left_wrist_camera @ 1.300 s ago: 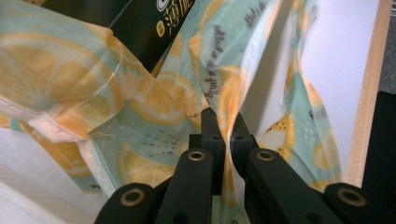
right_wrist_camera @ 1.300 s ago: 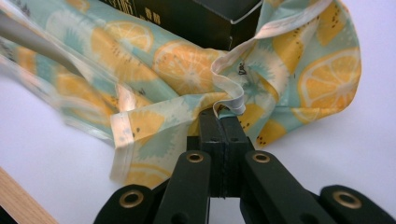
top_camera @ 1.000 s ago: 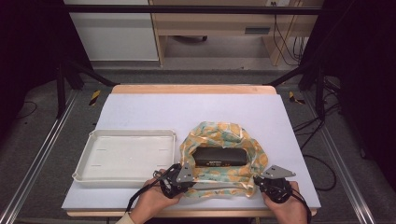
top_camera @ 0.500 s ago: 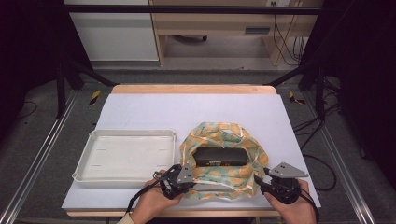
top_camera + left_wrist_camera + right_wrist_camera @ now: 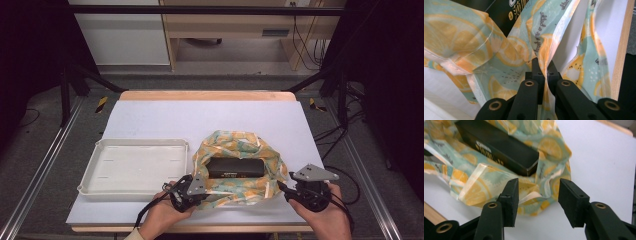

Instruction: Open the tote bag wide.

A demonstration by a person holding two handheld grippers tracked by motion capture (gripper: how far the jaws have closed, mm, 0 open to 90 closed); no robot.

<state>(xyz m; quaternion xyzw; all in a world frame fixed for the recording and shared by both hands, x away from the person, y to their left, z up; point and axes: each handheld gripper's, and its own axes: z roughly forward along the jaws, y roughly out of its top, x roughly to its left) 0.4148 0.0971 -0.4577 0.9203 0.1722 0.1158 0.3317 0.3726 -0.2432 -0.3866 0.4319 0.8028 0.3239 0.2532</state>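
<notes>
white plastic tray (image 5: 134, 167) sits on the left of the worktop (image 5: 200, 120), nothing in it. just right of it the left tool (image 5: 186, 190) is clamped tight on a fold of the lemon-print cloth bag (image 5: 239, 176), pinching its near-left edge. the bag lies bunched around a black box (image 5: 235, 168) in the middle. over on the right, the right tool (image 5: 289, 194) has just been opening, jaws apart, nothing between them, just off the bag's edge.
</notes>
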